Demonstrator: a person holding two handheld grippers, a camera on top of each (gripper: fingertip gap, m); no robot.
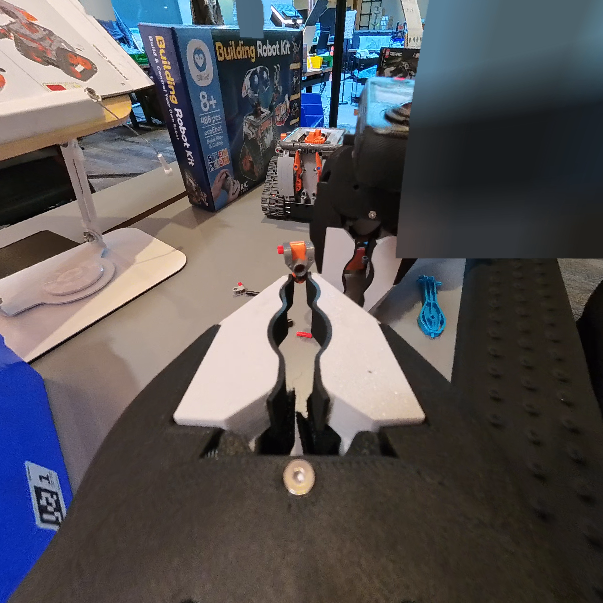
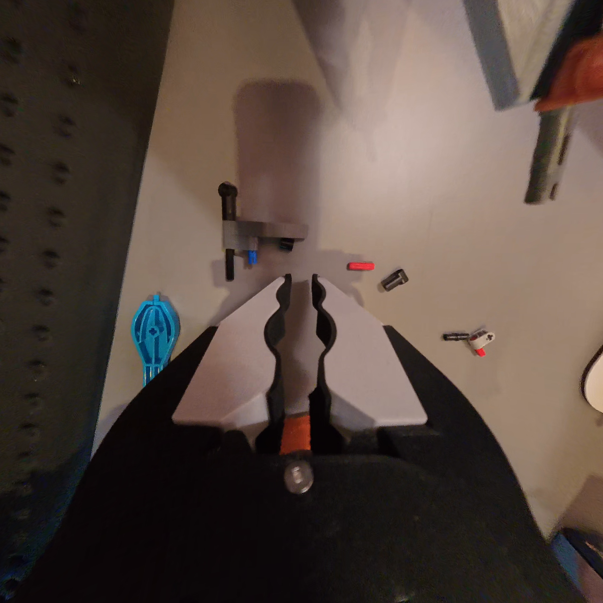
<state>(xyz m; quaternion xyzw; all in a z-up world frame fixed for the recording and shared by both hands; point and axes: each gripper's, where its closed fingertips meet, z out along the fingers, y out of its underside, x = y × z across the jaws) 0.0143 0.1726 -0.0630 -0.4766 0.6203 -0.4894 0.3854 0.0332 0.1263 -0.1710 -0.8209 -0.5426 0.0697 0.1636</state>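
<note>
My left gripper (image 1: 298, 277) is shut at its tips on a small grey-and-orange brick piece (image 1: 295, 256) with a red pin, held above the grey table (image 1: 195, 326). My right gripper (image 2: 300, 277) points down at the table and grips an orange piece (image 2: 295, 435) deep between its jaws, with the tips slightly apart. It also shows in the left wrist view (image 1: 339, 284), just right of the held piece. Below its tips lies a grey beam (image 2: 264, 231) with a black axle and a blue pin.
A red pin (image 2: 360, 266), a black connector (image 2: 394, 279), a small grey connector with an axle (image 2: 473, 339) and a blue tool (image 2: 155, 332) lie on the table. A black studded mat (image 2: 49, 228) lies beside them. A tracked robot model (image 1: 300, 173), a kit box (image 1: 228, 114), a booklet stand (image 1: 98, 261) and a blue bin (image 1: 19, 456) stand around. My hands' fingertips stand some 12 cm from each other.
</note>
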